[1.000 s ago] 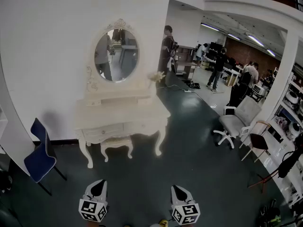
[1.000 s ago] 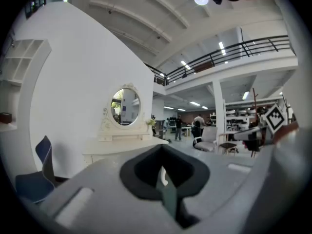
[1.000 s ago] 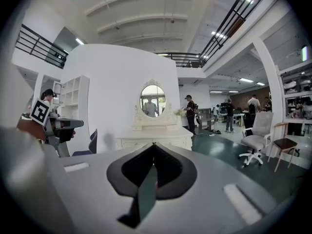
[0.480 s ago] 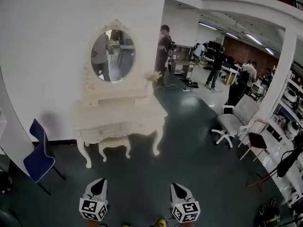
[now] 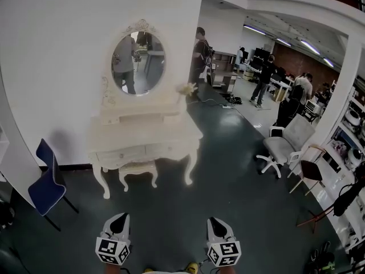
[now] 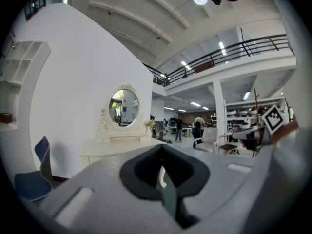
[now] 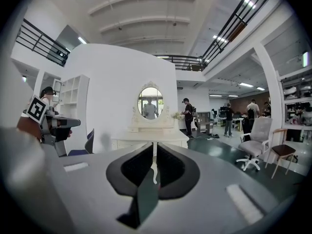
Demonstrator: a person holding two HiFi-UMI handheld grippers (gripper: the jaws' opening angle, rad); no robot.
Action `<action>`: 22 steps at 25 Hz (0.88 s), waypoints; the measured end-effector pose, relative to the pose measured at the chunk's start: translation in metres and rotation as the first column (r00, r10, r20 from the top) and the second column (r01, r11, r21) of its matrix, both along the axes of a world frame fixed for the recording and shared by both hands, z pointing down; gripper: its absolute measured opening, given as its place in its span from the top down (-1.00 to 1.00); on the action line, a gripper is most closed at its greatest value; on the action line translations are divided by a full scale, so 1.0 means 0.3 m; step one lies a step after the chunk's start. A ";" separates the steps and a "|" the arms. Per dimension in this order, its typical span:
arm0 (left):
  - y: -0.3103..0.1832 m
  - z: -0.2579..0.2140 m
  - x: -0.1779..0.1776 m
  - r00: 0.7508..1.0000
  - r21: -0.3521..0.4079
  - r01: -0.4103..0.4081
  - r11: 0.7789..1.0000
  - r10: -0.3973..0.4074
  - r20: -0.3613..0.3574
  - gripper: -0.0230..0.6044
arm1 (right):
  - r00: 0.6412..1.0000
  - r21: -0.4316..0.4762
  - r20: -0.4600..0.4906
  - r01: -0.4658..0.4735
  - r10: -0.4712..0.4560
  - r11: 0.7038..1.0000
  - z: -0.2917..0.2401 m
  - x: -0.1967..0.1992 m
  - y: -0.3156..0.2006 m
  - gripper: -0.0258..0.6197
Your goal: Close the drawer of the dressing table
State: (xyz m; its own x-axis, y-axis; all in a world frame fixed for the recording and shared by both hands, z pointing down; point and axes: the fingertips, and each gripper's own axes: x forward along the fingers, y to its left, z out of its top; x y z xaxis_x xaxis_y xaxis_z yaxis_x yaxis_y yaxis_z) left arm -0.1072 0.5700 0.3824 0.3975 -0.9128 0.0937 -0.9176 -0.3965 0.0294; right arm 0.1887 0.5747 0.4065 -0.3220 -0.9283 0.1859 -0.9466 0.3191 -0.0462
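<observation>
A person is standing on a dark floor [image 5: 188, 210], facing a cream dressing table [image 5: 142, 136] that is sitting against a white wall, well apart from both grippers. An oval mirror [image 5: 138, 63] is rising above the table top, and a small matching stool [image 5: 138, 173] is tucked between its curved legs. A blue chair [image 5: 45, 181] is standing to the left.

The drawer [image 5: 122, 156] is sitting in the front rail just under the table top, on the left side. From this far off it is too small to tell how far it is standing out.

The left gripper [image 5: 118, 224] and the right gripper [image 5: 215, 226] are hanging low at the bottom of the head view, side by side and pointing towards the table. In each gripper view the jaws are drawn together with only a thin slit between them, and nothing is held in either.

The drawer is probably light, stiff painted wood, sliding on plain runners, so it is likely needing only a gentle, straight push. The flat front panel looks like the best place to press, near its middle so the drawer is not skewing and jamming. The jaws pressed together could serve as a blunt pusher. The carved trim and small handle look delicate, so pressing there is riskier.
</observation>
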 end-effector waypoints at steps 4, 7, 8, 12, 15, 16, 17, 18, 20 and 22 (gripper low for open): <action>-0.023 0.000 0.009 1.000 -0.002 -0.011 1.000 0.011 0.001 0.93 | 1.000 -0.004 0.000 0.004 -0.004 1.000 -0.001 -0.003 -0.016 0.81; -0.037 0.015 0.010 1.000 -0.012 -0.015 1.000 0.015 -0.002 0.93 | 1.000 -0.025 0.002 0.004 -0.004 1.000 0.020 -0.001 -0.024 0.76; -0.038 0.019 0.011 1.000 -0.014 -0.016 1.000 0.016 -0.003 0.93 | 1.000 -0.030 0.003 0.003 -0.003 1.000 0.025 0.002 -0.025 0.73; -0.052 0.028 -0.003 1.000 -0.019 -0.021 1.000 0.021 -0.006 0.93 | 1.000 -0.037 0.007 -0.008 0.008 0.999 0.038 -0.002 -0.039 0.71; -0.057 0.037 -0.028 1.000 -0.031 -0.030 0.999 0.030 -0.004 0.93 | 1.000 -0.054 0.004 -0.011 0.011 0.998 0.049 -0.029 -0.044 0.65; -0.056 0.040 -0.038 0.999 -0.034 -0.033 0.999 0.033 -0.005 0.93 | 1.000 -0.057 0.003 -0.012 0.013 0.998 0.050 -0.040 -0.042 0.65; -0.054 0.042 -0.049 0.999 -0.035 -0.035 0.999 0.035 -0.007 0.93 | 1.000 -0.056 0.002 -0.014 0.014 0.998 0.049 -0.053 -0.040 0.65; -0.053 0.044 -0.061 0.999 -0.036 -0.038 0.999 0.038 -0.008 0.93 | 1.000 -0.054 0.000 -0.016 0.016 0.998 0.048 -0.068 -0.039 0.65; -0.054 0.049 -0.086 0.999 -0.035 -0.049 0.998 0.049 -0.009 0.93 | 1.000 -0.050 0.000 -0.017 0.017 0.999 0.049 -0.103 -0.043 0.65; -0.059 0.056 -0.109 0.998 -0.034 -0.063 0.997 0.063 -0.008 0.93 | 1.000 -0.050 0.010 -0.021 0.021 0.999 0.053 -0.135 -0.053 0.65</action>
